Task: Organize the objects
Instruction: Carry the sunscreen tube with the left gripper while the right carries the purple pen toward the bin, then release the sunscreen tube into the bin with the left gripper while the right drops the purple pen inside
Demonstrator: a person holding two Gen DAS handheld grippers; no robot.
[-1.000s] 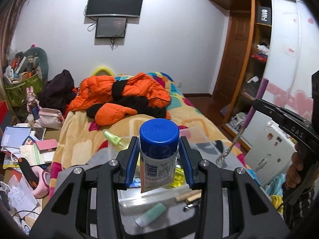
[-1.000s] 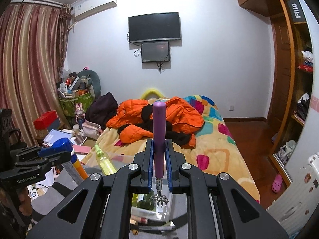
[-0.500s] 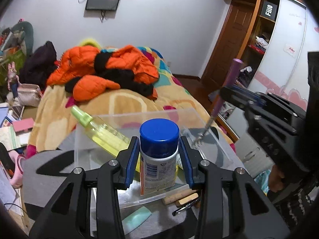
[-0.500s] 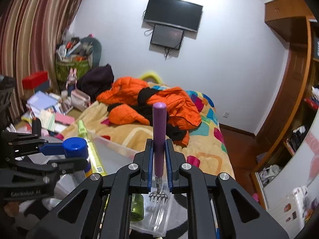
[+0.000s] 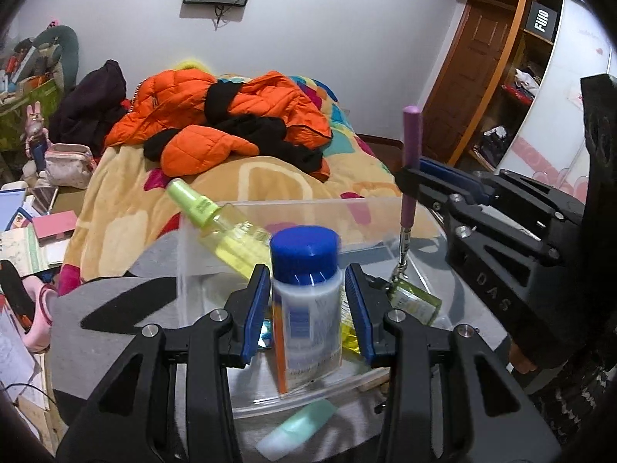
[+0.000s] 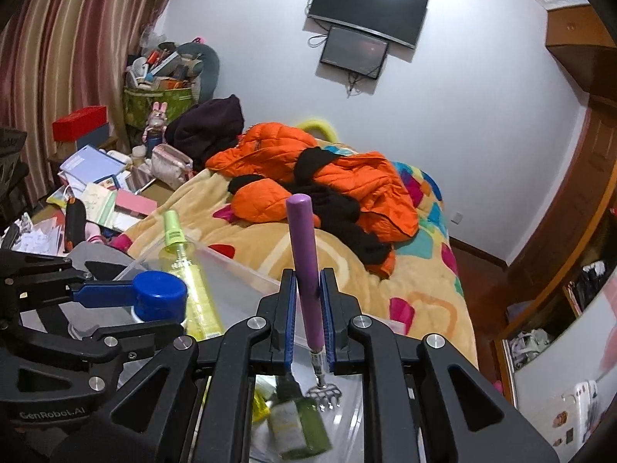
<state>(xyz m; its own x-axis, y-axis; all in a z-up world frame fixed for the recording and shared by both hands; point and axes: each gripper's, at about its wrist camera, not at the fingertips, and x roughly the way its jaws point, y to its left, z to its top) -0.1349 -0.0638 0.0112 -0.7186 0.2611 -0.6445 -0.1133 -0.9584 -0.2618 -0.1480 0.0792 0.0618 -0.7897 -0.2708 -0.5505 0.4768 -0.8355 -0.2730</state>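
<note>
"GenRobot.AI" on left gripper (image 6: pixel 127 301), "DAS" on right gripper (image 5: pixel 408 181).

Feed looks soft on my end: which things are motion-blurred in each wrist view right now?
Left wrist view: the blue-capped bottle label is smeared, the bed behind stays sharp. Right wrist view: the small green bottle in the clear bin is blurred; the purple-handled scratcher reads crisp. Both bend edges, fisheye.
</note>
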